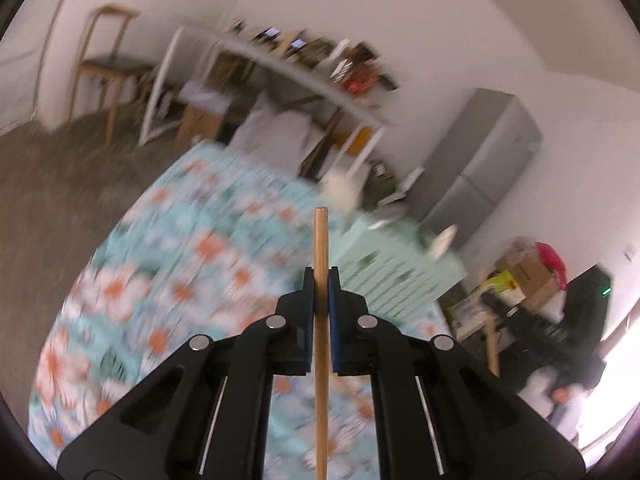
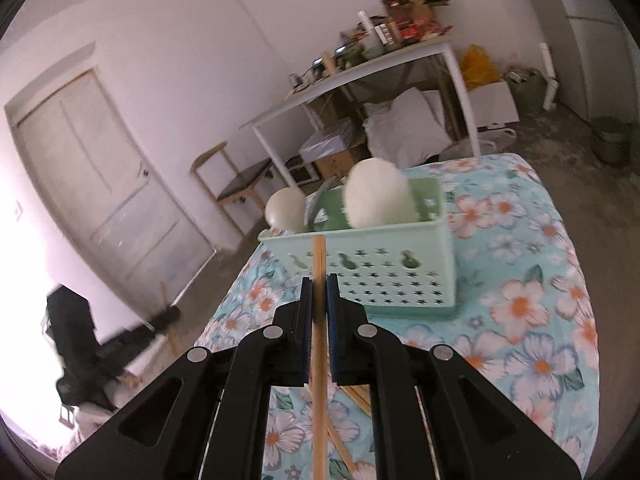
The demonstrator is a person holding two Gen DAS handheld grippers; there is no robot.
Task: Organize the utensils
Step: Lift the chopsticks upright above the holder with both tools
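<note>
A: Right, status on the left gripper?
B: Jaws pinched tight on a thin round wooden chopstick. Stick runs straight between the blue pads, its tip poking out past the fingertips. Nothing else is in the grip.
A: And the right gripper?
B: Same story: jaws clamped on a second thin wooden chopstick, which leans slightly between the pads.
A: Where's the bin?
B: Mint-green plastic basket with star cut-outs sits on the table with the turquoise floral cloth, near its far edge. The right chopstick's tip lines up with the basket's near wall; can't tell if it touches. In the left view the basket is just right of the stick, heavily blurred.
A: Anything in the basket?
B: Two pale rounded utensil heads stand up out of it, with something green behind them. Can't identify more.
A: Loose items?
B: More wooden sticks lie on the cloth near the table's near edge, below the right gripper's fingers.
</note>
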